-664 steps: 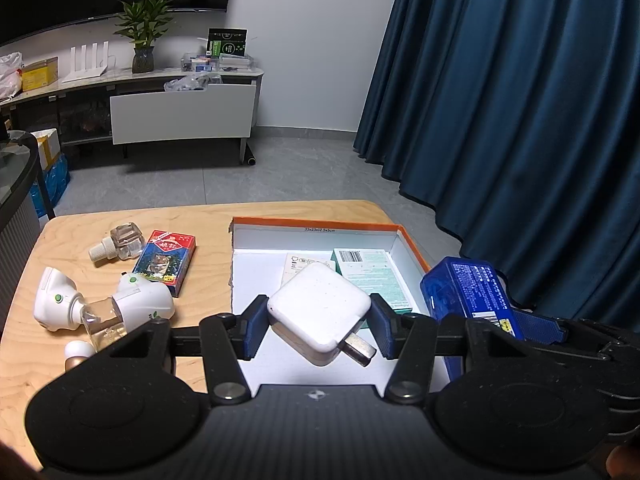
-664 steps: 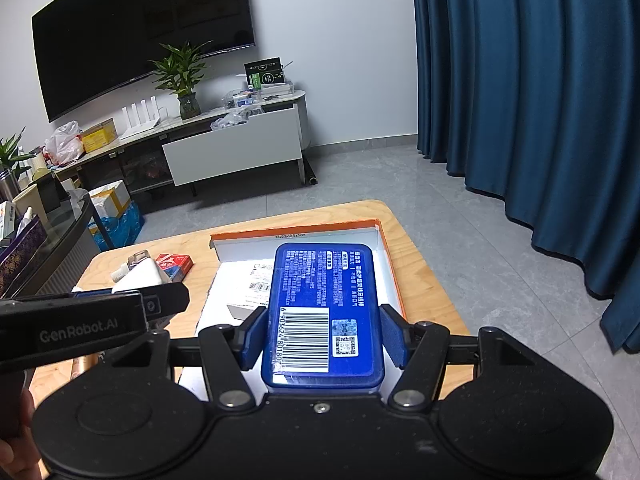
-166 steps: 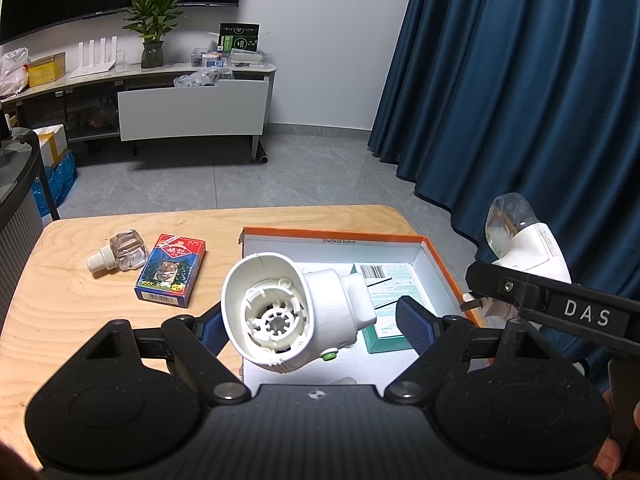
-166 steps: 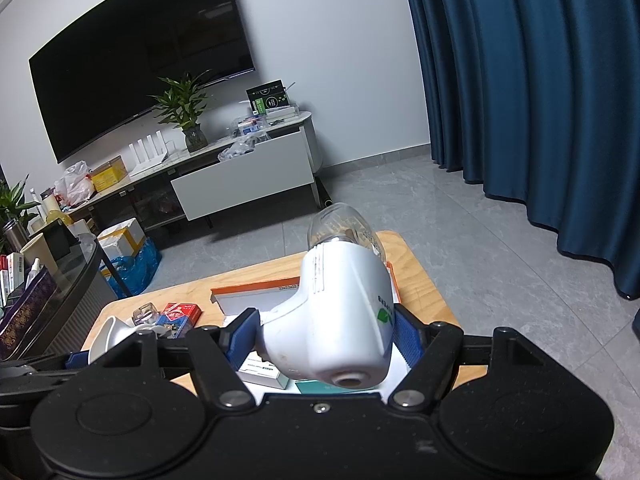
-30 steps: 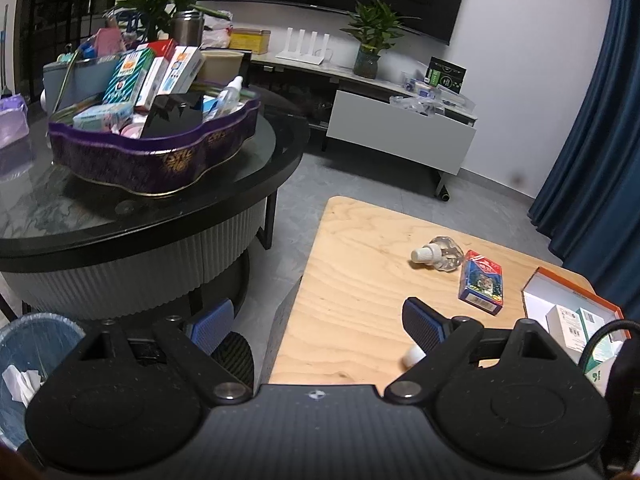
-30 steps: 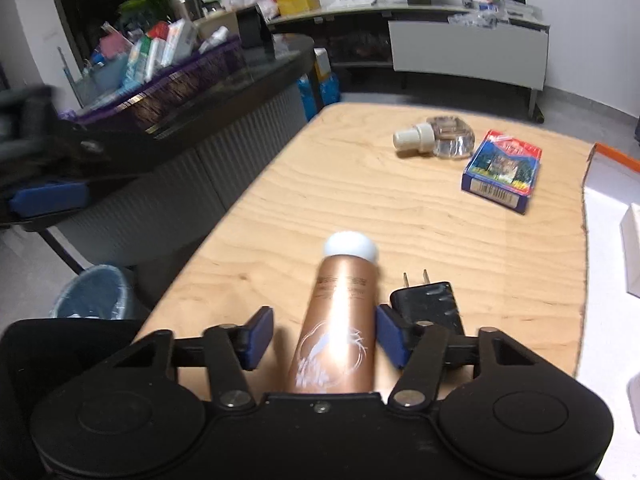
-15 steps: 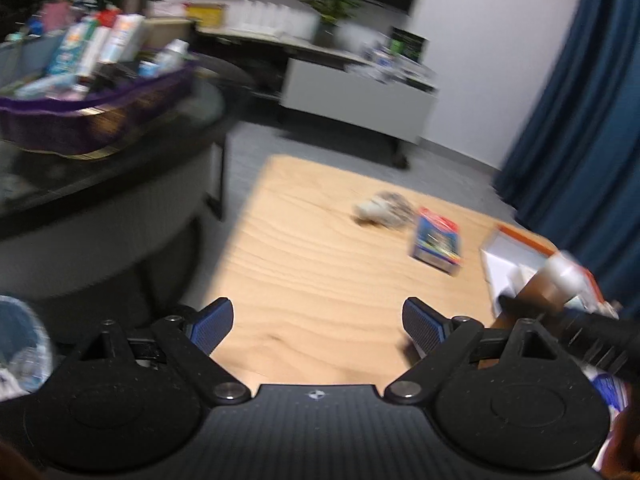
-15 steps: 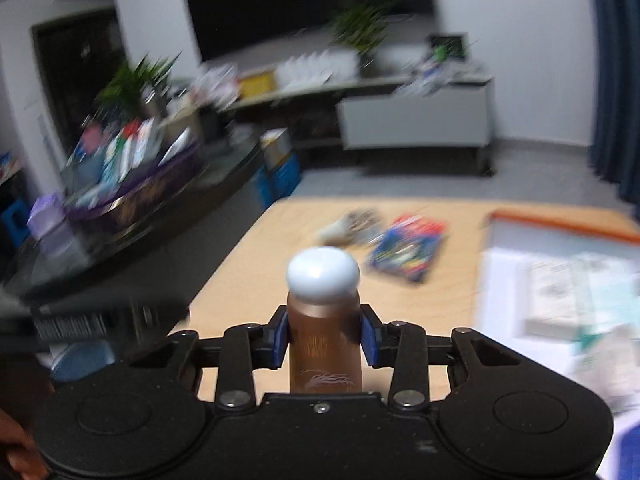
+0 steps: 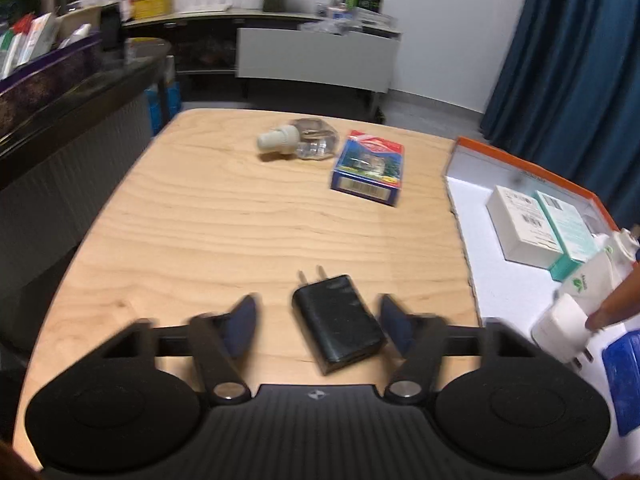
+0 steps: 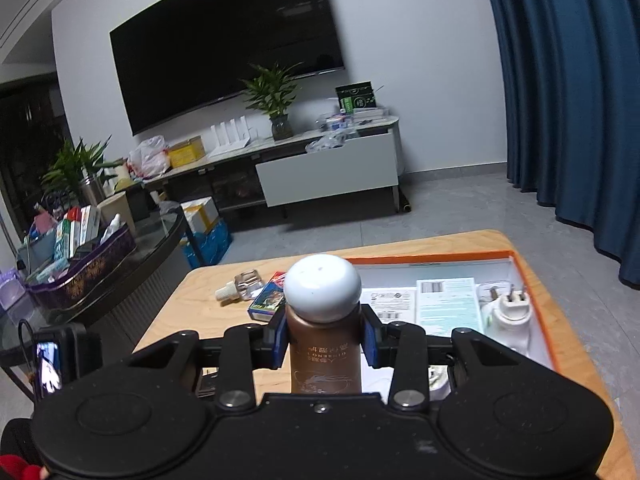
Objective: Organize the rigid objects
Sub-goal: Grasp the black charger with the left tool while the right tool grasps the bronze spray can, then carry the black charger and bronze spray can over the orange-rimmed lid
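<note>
My right gripper (image 10: 323, 338) is shut on a brown bottle (image 10: 324, 354) with a white round cap (image 10: 322, 286), held above the table's near edge. My left gripper (image 9: 318, 326) is open around a black plug charger (image 9: 338, 334) that lies on the wooden table (image 9: 224, 220); its blue pads (image 9: 242, 326) stand apart from the charger. An orange-rimmed white box (image 9: 520, 162) at the right holds cartons (image 9: 524, 228), a white device (image 9: 592, 280) and a white adapter (image 9: 562, 330). The box also shows in the right wrist view (image 10: 536, 280).
A blue card pack (image 9: 368, 166) and a small clear bottle (image 9: 298, 144) lie at the table's far side. A blue tin (image 9: 624, 380) sits in the box's near corner. A dark glass round table (image 10: 100, 276) with a purple tray stands to the left.
My left gripper has swung down over the black charger, its jaws narrower than before. My right gripper has lifted the brown bottle and tilted it upright toward the box.
</note>
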